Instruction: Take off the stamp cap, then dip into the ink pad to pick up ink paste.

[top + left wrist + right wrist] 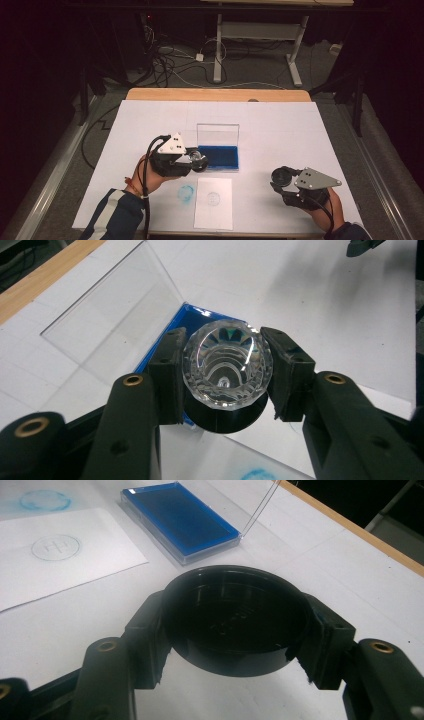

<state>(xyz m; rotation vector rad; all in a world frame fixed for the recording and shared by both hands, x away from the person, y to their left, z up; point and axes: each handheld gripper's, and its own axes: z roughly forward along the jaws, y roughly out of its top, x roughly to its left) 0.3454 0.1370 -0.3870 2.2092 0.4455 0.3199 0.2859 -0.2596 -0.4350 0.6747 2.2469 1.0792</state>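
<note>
While the left gripper (192, 159) was held just beside the left edge of the ink pad (218, 156), a faceted clear stamp (227, 367) was seen clamped between its two black jaws, the pads pressed against the stamp's opposite sides. In the left gripper view the stamp's clear handle was turned toward the camera, its dark round base was seen below and behind the handle, and the blue tray of the ink pad (187, 320) lay directly beyond it. The pad's transparent lid (217, 134) was stood open and upright along the far edge of the tray. The right gripper (281, 178) was held well to the right of the ink pad and nearer the person, and a round black cap (235, 620) was gripped firmly between its jaws, hollow side turned up toward the camera. In the right gripper view the ink pad (180, 522) was seen beyond the cap. A white sheet of paper (213, 202) was laid on the near side of the ink pad, and a faint round stamped mark (213, 198) was printed on it. Left of that sheet, also on the near side of the pad, a smudged blue ring (186, 192) was marked on the white table cover (280, 125).
</note>
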